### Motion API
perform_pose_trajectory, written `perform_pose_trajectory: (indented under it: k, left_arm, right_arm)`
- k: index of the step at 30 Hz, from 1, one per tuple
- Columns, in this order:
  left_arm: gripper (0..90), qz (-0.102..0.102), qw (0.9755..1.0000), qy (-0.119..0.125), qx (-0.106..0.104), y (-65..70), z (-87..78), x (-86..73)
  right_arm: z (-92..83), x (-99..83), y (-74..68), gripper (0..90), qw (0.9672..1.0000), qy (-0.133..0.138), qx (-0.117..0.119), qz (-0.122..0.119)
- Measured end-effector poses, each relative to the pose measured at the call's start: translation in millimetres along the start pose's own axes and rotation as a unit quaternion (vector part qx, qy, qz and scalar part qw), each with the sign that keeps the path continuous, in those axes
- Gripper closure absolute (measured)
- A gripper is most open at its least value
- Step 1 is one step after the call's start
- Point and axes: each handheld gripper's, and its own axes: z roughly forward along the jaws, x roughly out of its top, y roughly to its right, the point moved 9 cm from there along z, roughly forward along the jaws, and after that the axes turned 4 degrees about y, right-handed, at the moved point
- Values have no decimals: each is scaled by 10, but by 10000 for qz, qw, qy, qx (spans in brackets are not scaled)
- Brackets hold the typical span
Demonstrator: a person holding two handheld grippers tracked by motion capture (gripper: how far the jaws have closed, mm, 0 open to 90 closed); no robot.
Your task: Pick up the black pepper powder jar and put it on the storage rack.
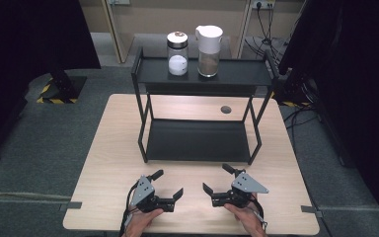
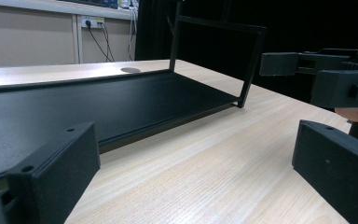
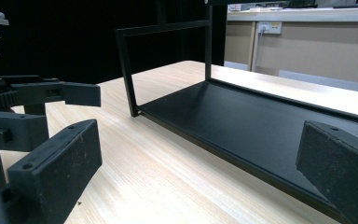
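Both tongs, left [image 1: 169,183] and right [image 1: 215,178], rest spread wide, empty, facing each other before the rack [image 1: 197,139]

Black two-jaw tongs [image 1: 168,184], grey three-cornered plates, black cables.

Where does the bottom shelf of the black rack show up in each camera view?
High view: bottom shelf at table centre, beyond both grippers.
Left gripper view: bottom shelf spans left and centre.
Right gripper view: bottom shelf runs from centre to right.
Shared landmark: the round table grommet, seen in the high and left gripper views.
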Motion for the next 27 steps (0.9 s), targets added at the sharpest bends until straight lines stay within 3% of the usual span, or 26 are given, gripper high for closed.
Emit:
perform_pose_trajectory:
  k: [27]
  left_arm:
    - [1,-7,10000,2,22,-7,2,-1]
  right_arm:
    - [-4,-12,32,3,10000,18,-46,56]
